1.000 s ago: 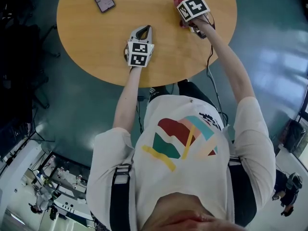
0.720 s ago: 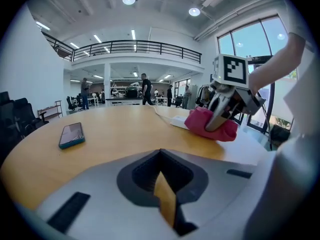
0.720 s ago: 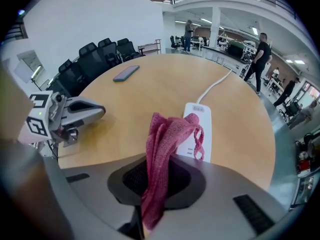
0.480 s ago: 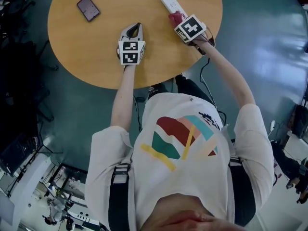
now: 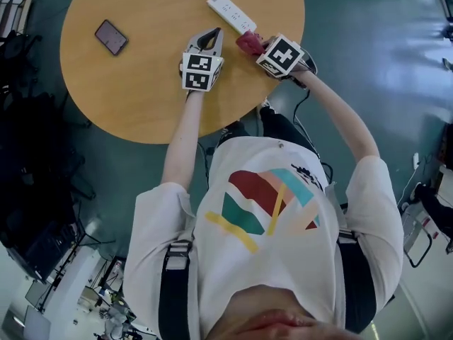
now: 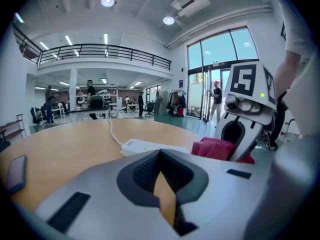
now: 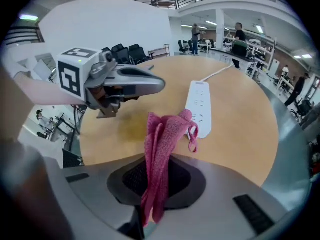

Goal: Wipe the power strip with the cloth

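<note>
Beyond the right tool (image 7: 156, 176), clamping the cloth (image 7: 165, 134), lies the power strip (image 7: 199, 106).

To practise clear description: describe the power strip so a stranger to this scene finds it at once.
On the round wooden table, at its far side, lies the power strip: a long white bar trailing a white cord. Its neighbours differ: the cloth next to it is red, the phone dark.
</note>
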A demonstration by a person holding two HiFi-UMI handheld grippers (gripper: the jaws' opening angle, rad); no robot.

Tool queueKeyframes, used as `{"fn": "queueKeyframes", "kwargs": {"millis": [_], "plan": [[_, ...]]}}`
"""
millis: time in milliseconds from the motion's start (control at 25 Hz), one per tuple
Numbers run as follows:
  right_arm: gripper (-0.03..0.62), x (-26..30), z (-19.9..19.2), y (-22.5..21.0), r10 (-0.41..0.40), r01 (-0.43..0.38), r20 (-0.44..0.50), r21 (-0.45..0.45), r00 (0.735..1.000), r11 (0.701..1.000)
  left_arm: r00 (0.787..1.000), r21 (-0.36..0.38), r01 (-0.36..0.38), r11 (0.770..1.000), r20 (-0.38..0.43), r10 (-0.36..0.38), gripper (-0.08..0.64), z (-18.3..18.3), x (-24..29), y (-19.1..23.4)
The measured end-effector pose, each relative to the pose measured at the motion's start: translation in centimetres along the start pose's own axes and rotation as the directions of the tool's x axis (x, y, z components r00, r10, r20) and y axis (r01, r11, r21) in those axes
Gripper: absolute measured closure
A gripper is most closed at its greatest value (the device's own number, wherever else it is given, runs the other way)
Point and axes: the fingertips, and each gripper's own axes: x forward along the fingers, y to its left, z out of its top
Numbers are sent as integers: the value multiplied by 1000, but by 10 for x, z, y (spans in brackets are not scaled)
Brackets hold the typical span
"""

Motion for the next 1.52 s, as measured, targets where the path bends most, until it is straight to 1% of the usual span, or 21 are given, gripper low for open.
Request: {"fn": "queueKeyframes", "kwargs": {"millis": [40,120,200,360,440,560,640,680,760,880,1000,1160,1280,1360,1440,1520], "plan": [[552,-1,-4,2,17,-17,-14,-25,1000,1000,1000,15,16,1000,-4,-16,517,6,8,-7],[553,-2,-10,-1,13,-18,-50,-91,999,996,999,29,29,999,-16,-29,517,17,26,-15],[553,-1,-11,-7,0,-11,-75,-155,997,988,999,21,35,999,-37,-34,517,23,43,-20],[552,3,-2,-15,12,-36,-91,-270,996,962,994,15,55,998,-91,-54,517,22,70,-29],[552,4,1,-21,9,-51,-122,-348,993,936,992,8,59,998,-108,-58,517,20,78,-29],[552,4,5,-33,0,-76,-163,-464,987,883,989,-7,77,997,-122,-78,517,15,86,-29],[552,5,10,-40,10,-97,-169,-513,985,853,986,-35,98,995,-131,-102,517,10,91,-29],[552,7,12,-43,23,-107,-165,-523,986,846,986,-55,104,993,-129,-110,517,8,93,-28],[553,10,17,-49,52,-121,-147,-516,988,848,987,-76,102,992,-114,-111,517,5,96,-25],[552,17,22,-55,71,-124,-125,-499,990,857,989,-45,92,995,-112,-96,517,1,97,-22],[552,19,23,-60,84,-131,-118,-478,989,869,990,-59,92,994,-103,-98,517,-1,97,-22],[552,18,18,-69,128,-162,-112,-401,986,902,992,-68,94,993,-83,-99,517,-2,97,-21],[552,15,10,-88,91,-135,-131,-376,987,917,992,-54,93,994,-83,-97,517,-4,98,-21],[552,13,6,-102,63,-110,-136,-366,989,924,992,-64,93,994,-80,-98,517,-4,98,-20],[553,11,7,-113,40,-87,-134,-368,990,926,992,-75,89,993,-78,-95,517,-5,98,-19],[553,11,12,-120,27,-70,-117,-384,993,920,993,-74,81,994,-76,-87,517,-7,99,-18]]}}
